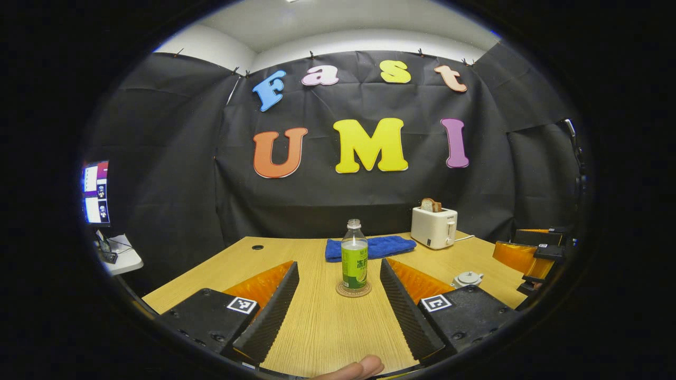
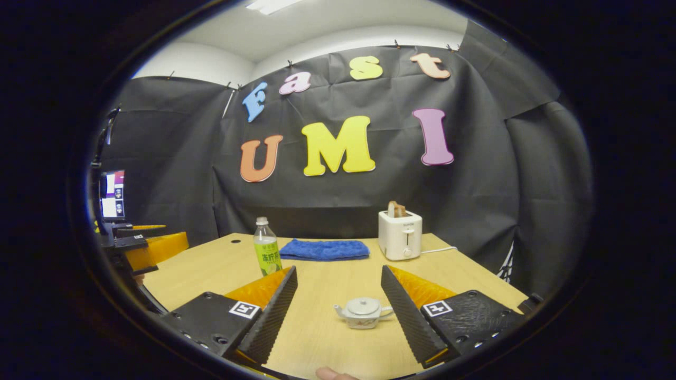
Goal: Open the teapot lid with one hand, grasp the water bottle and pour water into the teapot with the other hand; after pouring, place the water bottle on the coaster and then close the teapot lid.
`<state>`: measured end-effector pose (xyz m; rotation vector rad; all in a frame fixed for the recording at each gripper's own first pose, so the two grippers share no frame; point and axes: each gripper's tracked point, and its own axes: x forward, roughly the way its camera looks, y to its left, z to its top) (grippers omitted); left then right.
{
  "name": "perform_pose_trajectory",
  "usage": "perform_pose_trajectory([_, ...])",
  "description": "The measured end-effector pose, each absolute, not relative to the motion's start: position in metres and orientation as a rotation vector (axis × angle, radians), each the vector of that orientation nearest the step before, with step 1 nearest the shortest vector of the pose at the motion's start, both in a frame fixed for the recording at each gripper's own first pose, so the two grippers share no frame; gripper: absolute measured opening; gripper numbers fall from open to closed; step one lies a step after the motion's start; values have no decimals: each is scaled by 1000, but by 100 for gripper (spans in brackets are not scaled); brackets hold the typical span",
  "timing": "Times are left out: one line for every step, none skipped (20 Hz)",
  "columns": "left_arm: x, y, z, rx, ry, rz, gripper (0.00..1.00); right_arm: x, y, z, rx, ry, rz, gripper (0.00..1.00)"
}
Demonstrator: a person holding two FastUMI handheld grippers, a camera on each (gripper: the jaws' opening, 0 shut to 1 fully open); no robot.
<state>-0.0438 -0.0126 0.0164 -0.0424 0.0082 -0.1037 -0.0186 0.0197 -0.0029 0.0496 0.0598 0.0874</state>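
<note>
Fingers [image 1: 274, 306] of our left gripper [image 1: 338, 306] are spread wide and empty, lined up on the water bottle [image 1: 354, 255], which stands upright on its coaster [image 1: 353, 290] ahead, so a straight reach should take it. Off to the right sits the teapot [image 1: 467, 278], lid on, we think.

From the right gripper view, our right gripper [image 2: 338, 311] is equally wide open and holds nothing, framing the teapot [image 2: 363, 312] just ahead on the table [image 2: 327, 274], lid [image 2: 362, 305] closed, ready for lifting. The bottle [image 2: 266, 253] stands well left.
</note>
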Motion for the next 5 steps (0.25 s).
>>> perform_pose_trajectory([-42,-16,14,-44,13,-115,97,-18,16,-3,48,59,77,99])
perform_pose_trajectory([-41,-18,11,-44,22,-123,97,-18,14,-4,49,58,70,99])
perform_pose_trajectory([-41,-18,10,-43,31,-122,96,-18,14,-4,50,57,67,96])
perform_pose_trajectory([-41,-14,9,-44,34,-114,97,-18,13,-2,48,51,64,96])
perform_pose_trajectory([-40,-12,9,-47,34,-110,97,-18,13,1,44,42,61,92])
